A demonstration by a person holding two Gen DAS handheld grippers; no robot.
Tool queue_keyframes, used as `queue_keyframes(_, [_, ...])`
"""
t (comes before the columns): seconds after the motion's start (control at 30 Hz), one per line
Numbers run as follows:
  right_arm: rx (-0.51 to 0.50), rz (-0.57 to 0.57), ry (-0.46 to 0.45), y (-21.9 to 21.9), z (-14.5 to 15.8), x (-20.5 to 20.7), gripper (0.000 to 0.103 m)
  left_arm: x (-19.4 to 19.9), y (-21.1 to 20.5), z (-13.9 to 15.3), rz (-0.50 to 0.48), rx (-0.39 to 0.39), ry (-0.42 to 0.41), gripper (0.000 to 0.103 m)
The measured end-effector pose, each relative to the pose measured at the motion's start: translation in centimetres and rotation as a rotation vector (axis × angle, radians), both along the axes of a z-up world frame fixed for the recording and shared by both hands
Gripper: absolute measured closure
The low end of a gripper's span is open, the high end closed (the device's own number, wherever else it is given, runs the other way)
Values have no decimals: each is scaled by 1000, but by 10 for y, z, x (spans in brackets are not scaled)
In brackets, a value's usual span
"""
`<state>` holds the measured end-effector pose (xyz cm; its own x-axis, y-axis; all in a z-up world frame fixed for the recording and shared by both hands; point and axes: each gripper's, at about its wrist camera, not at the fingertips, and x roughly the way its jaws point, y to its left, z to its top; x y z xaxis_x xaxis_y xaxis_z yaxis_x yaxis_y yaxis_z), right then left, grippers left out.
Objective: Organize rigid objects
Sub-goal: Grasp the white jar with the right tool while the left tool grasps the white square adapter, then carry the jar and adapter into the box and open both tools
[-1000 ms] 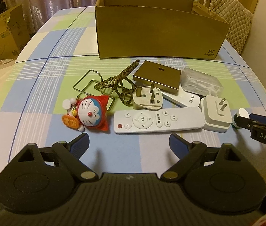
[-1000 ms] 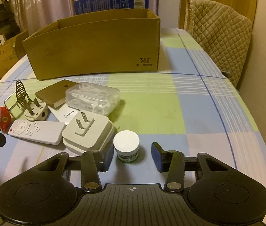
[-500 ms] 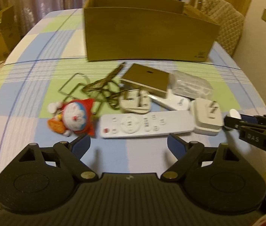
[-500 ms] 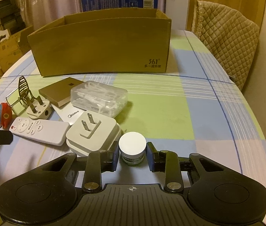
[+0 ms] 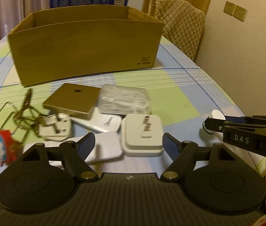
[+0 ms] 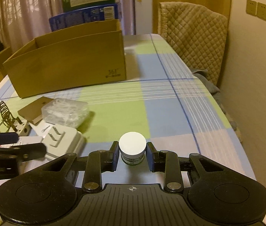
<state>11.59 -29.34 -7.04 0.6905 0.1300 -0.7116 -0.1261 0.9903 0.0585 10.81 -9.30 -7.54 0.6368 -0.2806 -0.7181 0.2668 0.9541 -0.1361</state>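
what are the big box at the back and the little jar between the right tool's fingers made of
Box: corrugated cardboard by the look, matte brown with folded edges and a printed mark. Jar: probably plastic, with a smooth matte white lid and a dark printed label; glass can't be ruled out.

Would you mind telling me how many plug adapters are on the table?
2. The square white adapter lies between the left gripper's jaws; the rounded three-pin plug lies further left, against the wire stand. Others may be hidden.

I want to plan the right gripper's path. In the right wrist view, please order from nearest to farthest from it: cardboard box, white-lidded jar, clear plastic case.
1. white-lidded jar: between the right gripper fingers.
2. clear plastic case: farther, to the left.
3. cardboard box: farthest, at the back left.
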Motion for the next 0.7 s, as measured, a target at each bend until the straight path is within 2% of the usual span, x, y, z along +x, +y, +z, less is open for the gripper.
queue_keyframes(0.23, [28,-6,-3,-5,0,0,76,7,-29,-12,-30,65,-16,43])
queue_keyframes(0.37, [38,-10,-2,-7,-1,0,76,11,-39,-16,-29,92,-12,45])
queue_keyframes(0.43, [42,-7,-3,-7,-1,0,76,14,-43,-18,-23,114,0,50])
queue_keyframes(0.7, [56,-7,-9,-8,1,-1,76,15,-44,-17,-11,107,7,53])
